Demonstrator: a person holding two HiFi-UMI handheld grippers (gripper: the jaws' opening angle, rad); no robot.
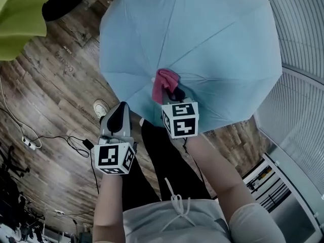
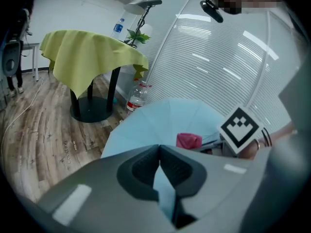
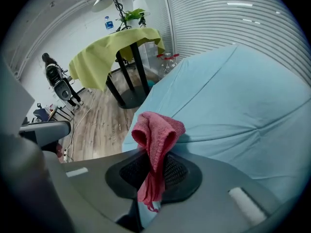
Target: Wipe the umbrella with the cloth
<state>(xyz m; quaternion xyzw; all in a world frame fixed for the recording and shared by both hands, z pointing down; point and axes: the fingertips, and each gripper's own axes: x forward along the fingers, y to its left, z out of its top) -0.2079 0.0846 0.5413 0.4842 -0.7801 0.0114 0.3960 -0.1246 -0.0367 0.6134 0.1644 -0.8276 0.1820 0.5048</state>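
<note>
Right gripper (image 1: 175, 95) clenched on cloth (image 1: 163, 82), frame centre, over umbrella (image 1: 202, 39). Left gripper (image 1: 119, 109) pinching umbrella edge, lower left.

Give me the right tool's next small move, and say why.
Probably drag the cloth forward across the umbrella. The right tool is shut on the cloth, which seems to rest on the umbrella near its edge, and the left tool appears pinched on that edge, steadying it.

The head view looked steeply down on the umbrella (image 1: 202, 44) at upper frame. The left gripper view and right gripper view faced it closely, sharing the yellow-draped desk (image 2: 92, 52) at upper left.
</note>
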